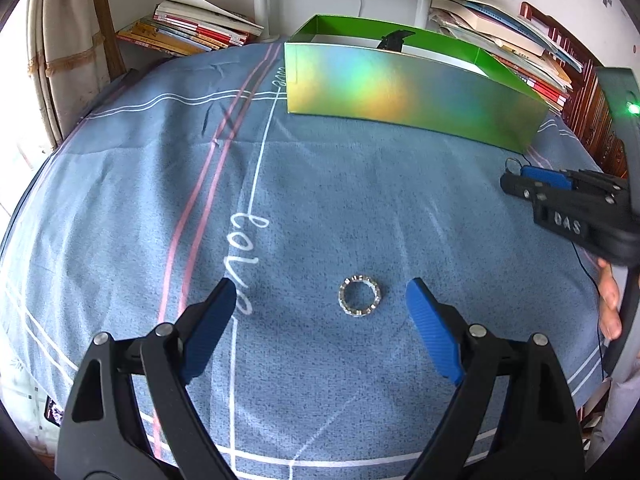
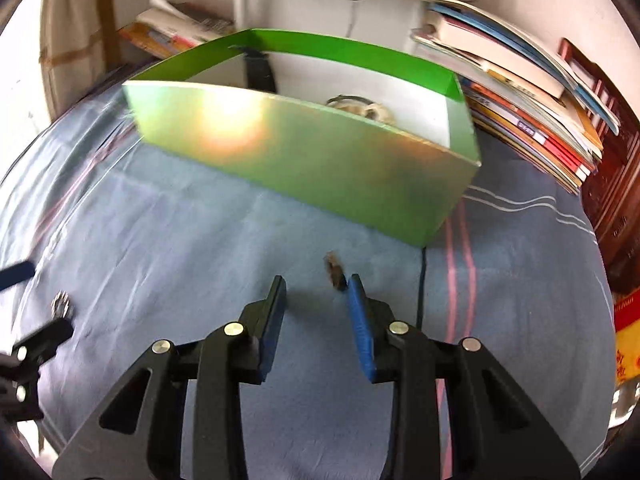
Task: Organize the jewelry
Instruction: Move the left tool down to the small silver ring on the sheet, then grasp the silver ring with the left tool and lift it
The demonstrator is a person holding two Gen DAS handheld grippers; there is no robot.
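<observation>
While book stacks [image 1: 192, 28] flank green box [image 1: 400, 88], ring [image 1: 359, 295] lies apart

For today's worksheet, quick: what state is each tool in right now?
Left tool: open, empty, with the ring lying between its fingers.
Right tool: partly open, holding nothing; a small brown item lies at its fingertip.

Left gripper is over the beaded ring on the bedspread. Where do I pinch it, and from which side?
The beaded ring lies flat on the blue bedspread, between the open left gripper fingers. Probably come down from above and close across its outer rim, one pad on each side; the flat pose leaves no edge to get under.
</observation>
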